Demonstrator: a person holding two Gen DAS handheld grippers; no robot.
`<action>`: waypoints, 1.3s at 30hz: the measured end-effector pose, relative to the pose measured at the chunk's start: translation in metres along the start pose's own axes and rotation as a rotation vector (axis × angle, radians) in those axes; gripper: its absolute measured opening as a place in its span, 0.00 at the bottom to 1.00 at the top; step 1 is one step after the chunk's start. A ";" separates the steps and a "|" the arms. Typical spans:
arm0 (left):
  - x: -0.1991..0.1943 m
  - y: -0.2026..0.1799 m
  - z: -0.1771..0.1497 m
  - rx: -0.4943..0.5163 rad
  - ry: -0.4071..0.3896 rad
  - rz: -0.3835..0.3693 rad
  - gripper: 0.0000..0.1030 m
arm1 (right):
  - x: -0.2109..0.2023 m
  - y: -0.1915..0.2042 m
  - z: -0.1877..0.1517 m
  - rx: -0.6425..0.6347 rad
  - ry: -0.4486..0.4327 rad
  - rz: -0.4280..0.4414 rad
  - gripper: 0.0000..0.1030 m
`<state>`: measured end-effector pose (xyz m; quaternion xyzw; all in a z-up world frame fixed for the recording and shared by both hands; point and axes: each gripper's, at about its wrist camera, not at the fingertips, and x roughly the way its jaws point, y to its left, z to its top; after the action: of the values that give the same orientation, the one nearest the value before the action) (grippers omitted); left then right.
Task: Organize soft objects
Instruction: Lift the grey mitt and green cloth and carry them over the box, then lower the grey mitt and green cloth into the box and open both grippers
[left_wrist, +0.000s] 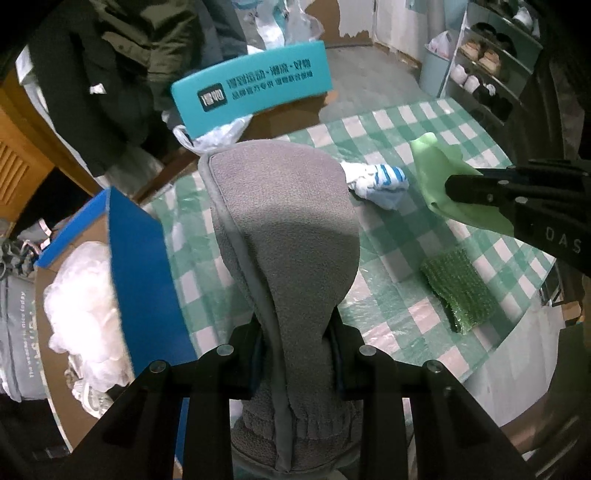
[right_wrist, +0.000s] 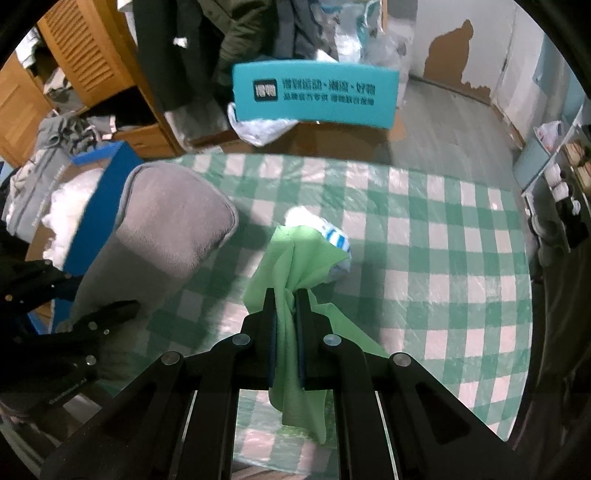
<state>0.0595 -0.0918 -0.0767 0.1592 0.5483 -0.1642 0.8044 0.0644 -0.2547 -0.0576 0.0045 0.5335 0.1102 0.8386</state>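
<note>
Gripping grey fleece (left_wrist: 288, 236), right fingers (right_wrist: 301, 332) pinching green cloth (right_wrist: 295, 258)

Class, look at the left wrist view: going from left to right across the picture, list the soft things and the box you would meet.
White fluffy stuffing in the blue box → grey fleece item → blue-and-white striped sock → green cloth, with the green bubble wrap lying below it.

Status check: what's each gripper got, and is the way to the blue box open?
Left gripper shut on grey fleece cover, beside blue box. Right gripper shut on green cloth. Striped sock and green sponge on table. Nothing blocking.
</note>
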 end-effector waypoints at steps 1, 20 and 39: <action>-0.003 0.002 0.000 -0.004 -0.007 0.000 0.28 | -0.002 0.002 0.002 -0.003 -0.007 0.004 0.06; -0.038 0.051 -0.010 -0.090 -0.085 0.016 0.28 | -0.028 0.058 0.019 -0.095 -0.070 0.059 0.06; -0.054 0.103 -0.040 -0.179 -0.115 0.073 0.28 | -0.023 0.130 0.036 -0.186 -0.078 0.143 0.06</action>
<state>0.0534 0.0227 -0.0322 0.0971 0.5075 -0.0940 0.8510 0.0639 -0.1283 -0.0050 -0.0312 0.4861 0.2185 0.8456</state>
